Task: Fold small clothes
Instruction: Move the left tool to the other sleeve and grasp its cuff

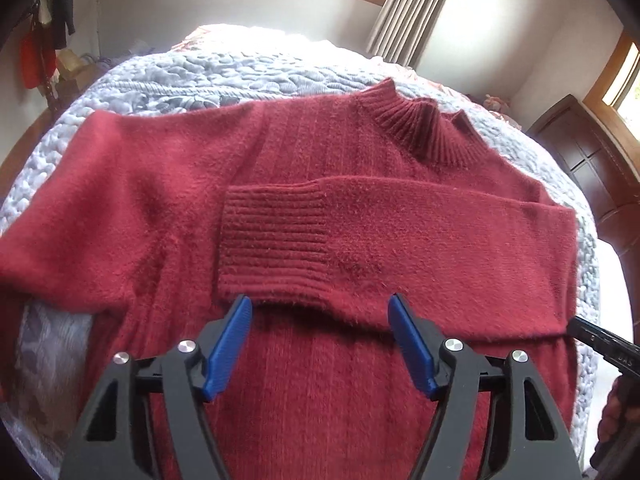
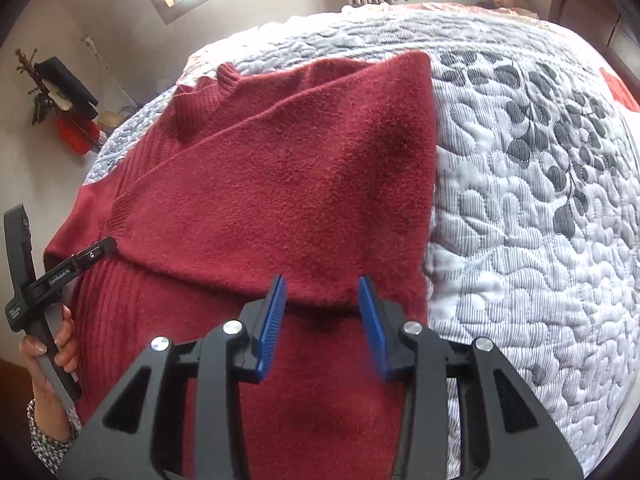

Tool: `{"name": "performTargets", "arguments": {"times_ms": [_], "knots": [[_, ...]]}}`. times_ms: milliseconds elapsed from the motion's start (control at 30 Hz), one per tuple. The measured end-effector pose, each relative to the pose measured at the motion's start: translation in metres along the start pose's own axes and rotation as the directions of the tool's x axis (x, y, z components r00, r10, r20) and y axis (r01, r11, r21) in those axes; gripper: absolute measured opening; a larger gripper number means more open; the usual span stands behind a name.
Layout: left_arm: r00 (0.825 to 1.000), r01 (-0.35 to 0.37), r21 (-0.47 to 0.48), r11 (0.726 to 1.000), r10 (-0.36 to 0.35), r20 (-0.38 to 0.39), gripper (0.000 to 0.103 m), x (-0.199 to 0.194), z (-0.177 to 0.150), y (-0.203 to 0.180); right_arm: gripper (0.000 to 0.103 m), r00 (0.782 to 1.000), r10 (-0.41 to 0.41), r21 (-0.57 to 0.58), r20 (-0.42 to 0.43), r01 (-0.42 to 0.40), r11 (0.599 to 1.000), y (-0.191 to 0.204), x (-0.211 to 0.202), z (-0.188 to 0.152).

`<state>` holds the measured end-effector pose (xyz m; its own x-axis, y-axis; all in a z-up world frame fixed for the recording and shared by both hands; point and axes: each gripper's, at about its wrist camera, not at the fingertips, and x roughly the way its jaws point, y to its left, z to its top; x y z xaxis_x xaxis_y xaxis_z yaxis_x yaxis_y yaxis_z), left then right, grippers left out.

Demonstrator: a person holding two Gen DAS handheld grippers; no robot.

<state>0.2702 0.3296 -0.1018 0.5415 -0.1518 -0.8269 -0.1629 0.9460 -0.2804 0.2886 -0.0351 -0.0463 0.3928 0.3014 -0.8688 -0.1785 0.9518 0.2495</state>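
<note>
A dark red knit sweater (image 1: 304, 168) lies flat on the quilted bed, its ribbed collar (image 1: 424, 128) pointing away. One sleeve is folded across the chest, its ribbed cuff (image 1: 276, 240) just beyond my left gripper (image 1: 320, 308), which is open above the body with nothing between its blue fingers. The other sleeve (image 1: 100, 184) stretches out to the left. In the right wrist view the sweater (image 2: 280, 184) fills the middle, and my right gripper (image 2: 322, 288) hovers open over the lower edge of the folded sleeve, holding nothing.
A grey-white quilt (image 2: 520, 200) with a leaf pattern covers the bed and lies bare right of the sweater. A person's hand (image 2: 52, 344) holds the other gripper at the left edge. A dark wooden cabinet (image 1: 592, 152) stands right of the bed, curtains (image 1: 416, 4) behind.
</note>
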Motion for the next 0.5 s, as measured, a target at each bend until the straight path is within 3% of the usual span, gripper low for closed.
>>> {"name": "performTargets", "arguments": {"times_ms": [100, 333, 500], "knots": [[0.999, 0.039, -0.018, 0.999, -0.039, 0.029, 0.073, -0.036, -0.019, 0.017, 0.041, 1.000, 0.014, -0.032, 0.012, -0.014, 0.999, 0.016, -0.015, -0.010], [0.999, -0.018, -0.171, 0.985, 0.023, 0.032, 0.074, -0.099, -0.063, 0.105, 0.042, 0.999, 0.013, -0.113, -0.040, -0.018, 0.993, 0.055, -0.004, -0.023], [0.996, -0.086, -0.340, 0.937, 0.094, 0.009, 0.074, -0.137, -0.091, 0.182, 0.042, 0.998, -0.002, -0.160, -0.060, -0.007, 0.987, 0.077, 0.007, -0.025]]}}
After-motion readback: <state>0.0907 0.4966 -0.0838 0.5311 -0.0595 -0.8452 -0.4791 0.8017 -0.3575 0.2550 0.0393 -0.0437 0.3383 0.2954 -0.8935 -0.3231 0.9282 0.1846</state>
